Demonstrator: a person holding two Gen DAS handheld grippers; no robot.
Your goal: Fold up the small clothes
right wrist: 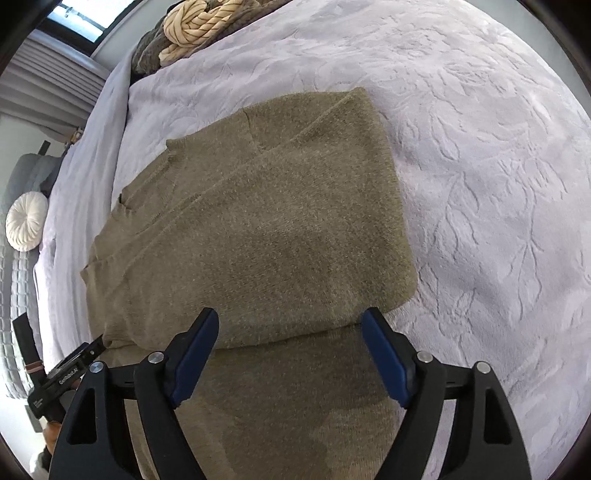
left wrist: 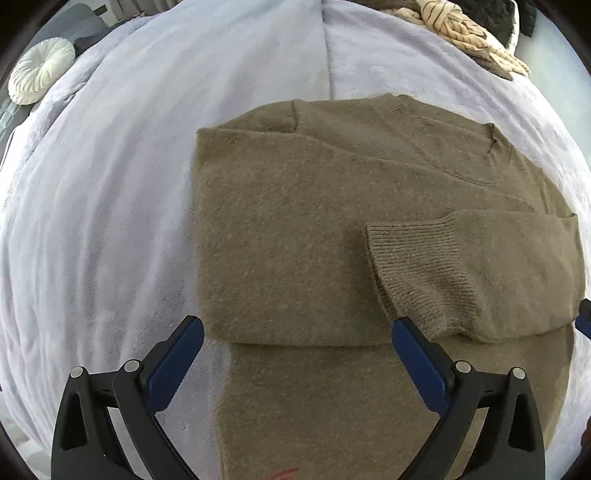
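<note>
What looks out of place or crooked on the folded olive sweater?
Only a small thing: on the olive sweater, the ribbed cuff of the folded sleeve lies slanted and reaches the fold's front edge. Otherwise it lies flat on the bedspread.

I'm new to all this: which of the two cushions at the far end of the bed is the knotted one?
The tan rope-like cushion near the bed's head is knotted from thick cords. The other, the white cushion, is a flat round disc with pleats.

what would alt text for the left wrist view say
An olive knit sweater lies partly folded on a pale lilac bedspread, one ribbed cuff laid across its front. The left tongs hang open just above its folded edge, holding nothing.
</note>
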